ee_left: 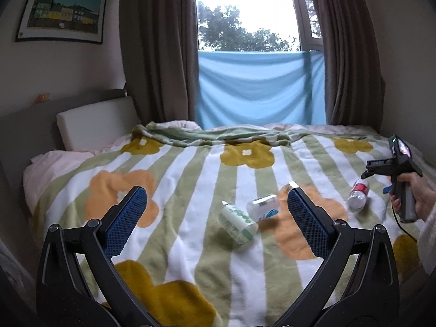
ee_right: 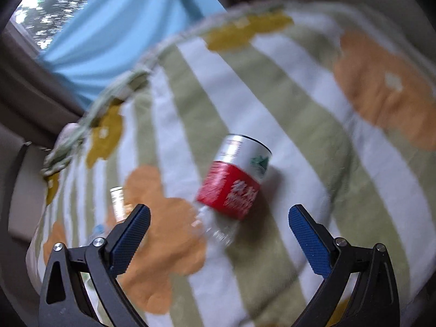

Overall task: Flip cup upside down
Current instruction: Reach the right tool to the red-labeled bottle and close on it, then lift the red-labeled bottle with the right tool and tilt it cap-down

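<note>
Several items lie on the flowered blanket (ee_left: 190, 245). A white container with blue print (ee_left: 263, 207) lies on its side; it may be the cup. Beside it lies a green-and-white bottle (ee_left: 237, 223). A small item with a shiny rim (ee_left: 291, 184) is partly hidden by my left finger and shows blurred in the right wrist view (ee_right: 117, 200). My left gripper (ee_left: 218, 192) hovers open above the blanket, holding nothing. My right gripper (ee_right: 220, 208), held by a hand (ee_left: 414, 199), is open over a clear bottle with a red label (ee_right: 234, 179).
The bed fills both views, with a headboard cushion (ee_left: 95, 125) at the far left. Brown curtains (ee_left: 158, 54) and a blue cloth (ee_left: 261, 87) hang at the window behind the bed. The red-label bottle (ee_left: 358, 194) lies near the bed's right side.
</note>
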Motion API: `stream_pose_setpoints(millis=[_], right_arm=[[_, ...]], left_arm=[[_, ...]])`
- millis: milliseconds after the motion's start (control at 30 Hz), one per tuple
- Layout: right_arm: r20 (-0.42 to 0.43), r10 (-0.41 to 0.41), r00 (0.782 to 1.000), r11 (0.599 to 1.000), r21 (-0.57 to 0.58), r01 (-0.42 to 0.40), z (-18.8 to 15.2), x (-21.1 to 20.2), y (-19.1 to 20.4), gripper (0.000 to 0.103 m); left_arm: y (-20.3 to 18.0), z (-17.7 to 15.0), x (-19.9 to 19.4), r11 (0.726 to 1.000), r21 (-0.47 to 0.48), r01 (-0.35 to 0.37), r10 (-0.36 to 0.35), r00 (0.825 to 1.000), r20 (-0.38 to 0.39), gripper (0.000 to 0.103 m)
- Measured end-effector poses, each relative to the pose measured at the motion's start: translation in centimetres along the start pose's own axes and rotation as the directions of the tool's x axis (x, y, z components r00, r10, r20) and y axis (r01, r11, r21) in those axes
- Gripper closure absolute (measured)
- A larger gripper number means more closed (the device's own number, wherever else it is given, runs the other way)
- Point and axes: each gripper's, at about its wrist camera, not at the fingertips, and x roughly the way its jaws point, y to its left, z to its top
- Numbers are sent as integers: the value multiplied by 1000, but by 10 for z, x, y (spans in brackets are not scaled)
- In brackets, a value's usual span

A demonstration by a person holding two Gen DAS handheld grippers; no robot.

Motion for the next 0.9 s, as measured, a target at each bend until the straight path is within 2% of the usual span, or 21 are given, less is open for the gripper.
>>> stream_pose_setpoints(millis=[100,200,300,367,533,600,767,833,900], right_arm=[[-74,-27,997,998,49,30,9,35,-10,2],[-113,15,993,995,103,-4,11,54,-16,3],[-126,54,991,991,132,-38,12,63,-18,18],[-134,61,989,991,123,-45,12,67,-15,34],[-136,56,989,996,83,-45,10,67,-9,38],[-142,62,988,997,57,-54,12,67,-2,39],[-151,94,984,989,-97,-109,8,38,26,39],[-187,129,974,967,-195,-165,0,23,47,39],[-241,150,959,928,-300,-221,-14,10,69,39]], left_arm=[[3,-1,10,1000,9,-12,12,1000,-16,0],[4,-4,19,1000,15,-17,17,999,-30,0],[2,-7,27,1000,19,-13,14,999,-47,0],[1,-9,30,1000,23,-11,12,998,-55,0],[1,-10,34,1000,29,-11,13,998,-66,0],[1,-10,33,1000,25,-13,15,998,-62,0],[5,-10,29,1000,9,-18,18,999,-48,0],[8,-9,25,1000,6,-17,17,999,-45,0],[9,-9,19,1000,4,-18,18,999,-38,0]])
